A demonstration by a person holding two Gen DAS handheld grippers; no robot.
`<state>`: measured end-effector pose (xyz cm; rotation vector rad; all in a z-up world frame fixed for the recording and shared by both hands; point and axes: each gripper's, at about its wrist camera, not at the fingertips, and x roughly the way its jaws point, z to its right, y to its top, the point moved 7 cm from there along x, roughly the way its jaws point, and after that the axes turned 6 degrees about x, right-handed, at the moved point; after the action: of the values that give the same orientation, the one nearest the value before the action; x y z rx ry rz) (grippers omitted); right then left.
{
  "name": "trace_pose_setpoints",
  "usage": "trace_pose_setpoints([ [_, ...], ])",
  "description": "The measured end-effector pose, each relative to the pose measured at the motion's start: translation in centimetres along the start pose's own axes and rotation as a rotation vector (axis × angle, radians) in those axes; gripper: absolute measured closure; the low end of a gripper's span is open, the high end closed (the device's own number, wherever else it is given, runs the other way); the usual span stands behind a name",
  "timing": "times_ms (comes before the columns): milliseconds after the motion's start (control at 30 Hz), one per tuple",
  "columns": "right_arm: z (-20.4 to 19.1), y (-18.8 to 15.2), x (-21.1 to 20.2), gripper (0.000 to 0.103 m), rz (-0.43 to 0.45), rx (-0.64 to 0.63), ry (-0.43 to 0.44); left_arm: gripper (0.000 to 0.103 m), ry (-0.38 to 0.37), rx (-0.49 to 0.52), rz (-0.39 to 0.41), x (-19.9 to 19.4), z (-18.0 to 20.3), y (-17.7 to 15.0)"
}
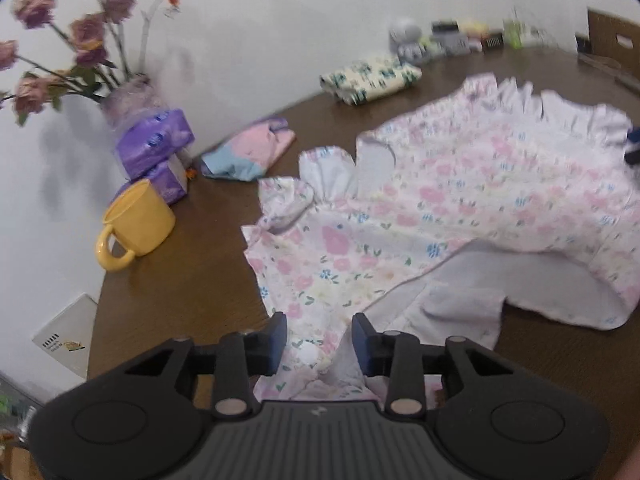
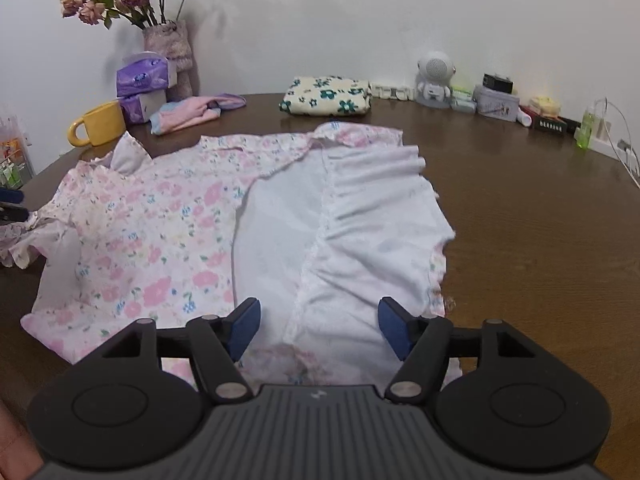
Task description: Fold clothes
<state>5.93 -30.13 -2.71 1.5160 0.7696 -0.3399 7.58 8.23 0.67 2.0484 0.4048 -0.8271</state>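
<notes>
Straddling floral dress | left tool part-open | right tool wide

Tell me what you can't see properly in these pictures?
- Left wrist view: the floral dress runs under the left gripper, so whether the jaws pinch it is unclear.
- Left wrist view: the small things along the wall are blurred.
- Right wrist view: the dress's near hem passes under the right gripper.
- Right wrist view: the picture's left edge cuts off the dress's sleeve.
</notes>
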Motion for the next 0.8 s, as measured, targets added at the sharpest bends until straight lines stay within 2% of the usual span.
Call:
trace_pose_setpoints([
  [100,0.0,0.1,0.3,0.037,-0.004,0.000,0.003,0.068,-0.026,0.001,-0.044,1.5,0.0,0.0],
  [233,0.4,-0.1,0.6,0.037,-0.012,0.015,0.002,0.066,-0.075,-0.091,-0.053,2.1,-1.3,-0.2],
  [333,0.6,-0.4,0.8,0.037,-0.019,0.022,0.000,0.066,-0.060,-0.094,-0.076,2.2,-1.9,-0.8],
  [467,0.6,-0.4,0.9,0.037,-0.021,0.028,0.003,0.066,-0.160,-0.202,-0.059,1.8,-2.8,-1.4],
  [533,0.7,-0.4,0.8,0.037,-0.022,0.031,0.004,0.064,-0.206,-0.285,-0.016,1.0,-3.9,-1.4],
  [633,0.9,-0.5,1.0,0.037,-0.026,0.039,0.001,0.061,-0.204,-0.374,0.006,0.5,-5.5,-1.6],
  [733,0.8,-0.4,1.1,0.036,-0.026,0.037,-0.004,0.065,-0.177,-0.370,-0.047,1.5,-5.8,-2.1],
  [800,0.7,-0.5,1.1,0.036,-0.027,0.034,-0.008,0.067,-0.209,-0.367,-0.072,2.4,-5.4,-2.4],
])
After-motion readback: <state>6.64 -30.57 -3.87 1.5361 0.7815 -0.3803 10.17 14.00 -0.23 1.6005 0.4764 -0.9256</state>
